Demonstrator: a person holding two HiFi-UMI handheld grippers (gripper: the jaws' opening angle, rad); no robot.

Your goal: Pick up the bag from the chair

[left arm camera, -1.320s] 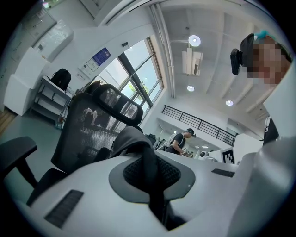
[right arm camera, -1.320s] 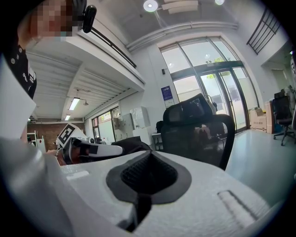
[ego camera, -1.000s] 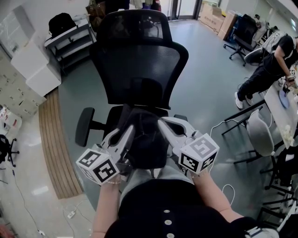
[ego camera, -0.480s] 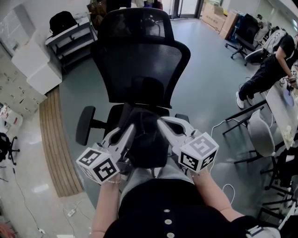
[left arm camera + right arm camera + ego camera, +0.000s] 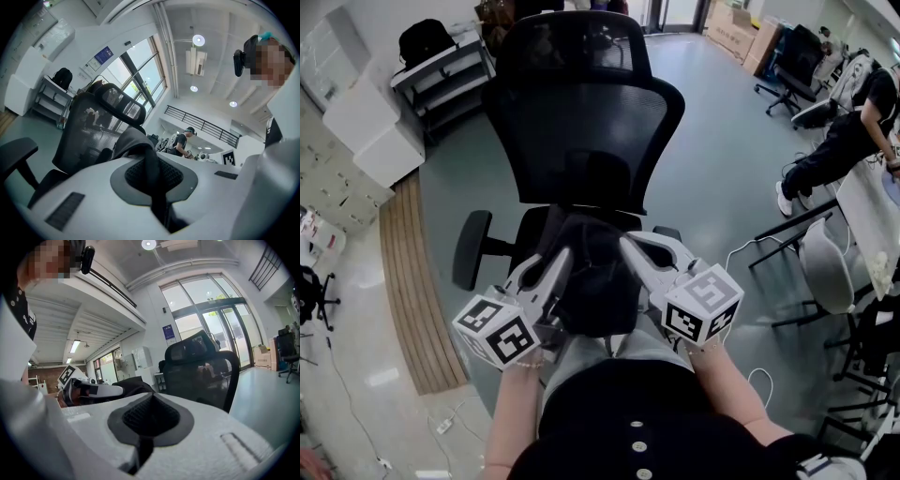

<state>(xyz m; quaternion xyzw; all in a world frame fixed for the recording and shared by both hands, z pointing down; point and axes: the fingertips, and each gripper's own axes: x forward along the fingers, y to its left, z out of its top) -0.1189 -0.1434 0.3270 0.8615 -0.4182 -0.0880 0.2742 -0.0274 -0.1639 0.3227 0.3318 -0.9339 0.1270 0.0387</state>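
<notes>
Bag (image 5: pixel 596 292) hangs long axis vertical, strap (image 5: pixel 150 157) pinched in left claw (image 5: pixel 565 255); right claw (image 5: pixel 624 247) closed.

Bright, even indoor light, round ceiling lamps (image 5: pixel 198 40) glowing at the top of the left gripper view, daylight through tall windows (image 5: pixel 220 310) upper right in the right gripper view, soft sheen on the grey floor (image 5: pixel 712 141), strong fisheye bending, dark vignetted corners, nearest foreground blurred.

The bag (image 5: pixel 598 281) hides most of the seat of the chair (image 5: pixel 581 122) (its base lies unseen beneath); a person (image 5: pixel 848 131) at right is cropped by the picture's edge
</notes>
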